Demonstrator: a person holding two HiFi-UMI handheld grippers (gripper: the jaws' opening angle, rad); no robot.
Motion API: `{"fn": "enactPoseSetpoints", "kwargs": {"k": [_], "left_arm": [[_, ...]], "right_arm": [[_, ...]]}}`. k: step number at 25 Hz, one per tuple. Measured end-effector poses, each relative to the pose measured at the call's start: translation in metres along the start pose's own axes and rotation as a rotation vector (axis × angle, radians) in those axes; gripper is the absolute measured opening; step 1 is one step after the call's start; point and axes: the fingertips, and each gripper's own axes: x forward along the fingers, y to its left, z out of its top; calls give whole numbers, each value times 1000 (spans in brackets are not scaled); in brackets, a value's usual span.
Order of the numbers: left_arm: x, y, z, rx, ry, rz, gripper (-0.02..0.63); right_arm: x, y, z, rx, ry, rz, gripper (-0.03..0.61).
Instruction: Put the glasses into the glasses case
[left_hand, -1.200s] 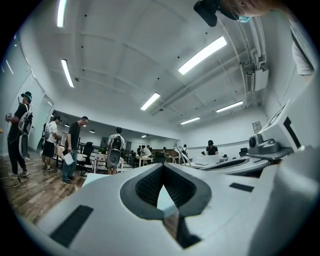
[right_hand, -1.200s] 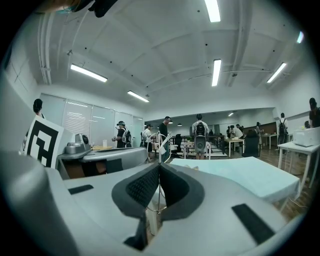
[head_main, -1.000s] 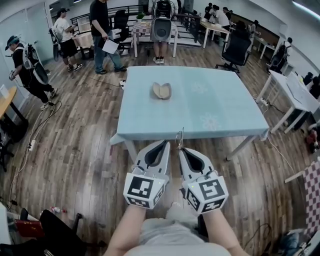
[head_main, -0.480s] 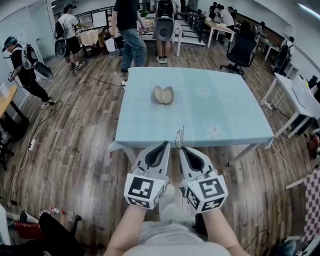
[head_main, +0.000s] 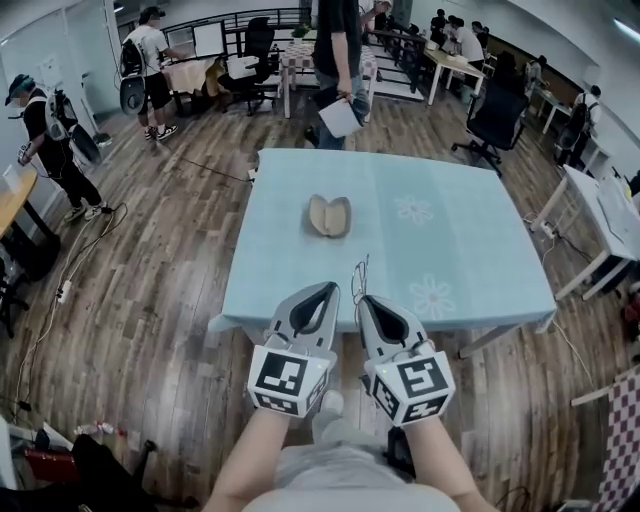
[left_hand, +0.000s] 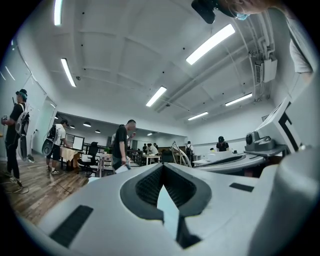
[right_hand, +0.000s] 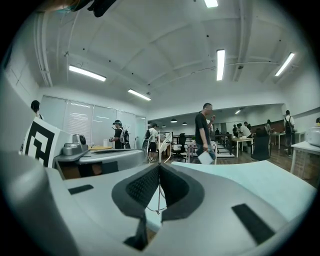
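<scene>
table (head_main: 470, 230) – blue cloth (wood floor (head_main: 150, 300)) | glasses case (head_main: 329, 216) open | right gripper (head_main: 359, 297) clamps glasses (head_main: 359, 274) | left gripper (head_main: 334, 287) closed

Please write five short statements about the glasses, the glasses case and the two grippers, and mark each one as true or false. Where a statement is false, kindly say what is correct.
1. The right gripper is shut on the glasses. True.
2. The glasses case lies closed. False: it lies open.
3. The left gripper holds the glasses case. False: its jaws are together with nothing between them.
4. The glasses case rests on the table, apart from both grippers. True.
5. The glasses lie inside the glasses case. False: they are in the right gripper, at the near edge of the table.
</scene>
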Motion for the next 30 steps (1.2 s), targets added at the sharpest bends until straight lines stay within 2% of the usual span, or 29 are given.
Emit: {"fn": "enactPoseSetpoints", "kwargs": {"k": [17, 30], "left_arm": [[125, 67, -11, 57, 61, 51, 8], [159, 106, -23, 70, 86, 56, 8]], "right_arm": [[106, -102, 4, 50, 31, 34, 11], [156, -121, -3, 85, 52, 31, 11]]}}
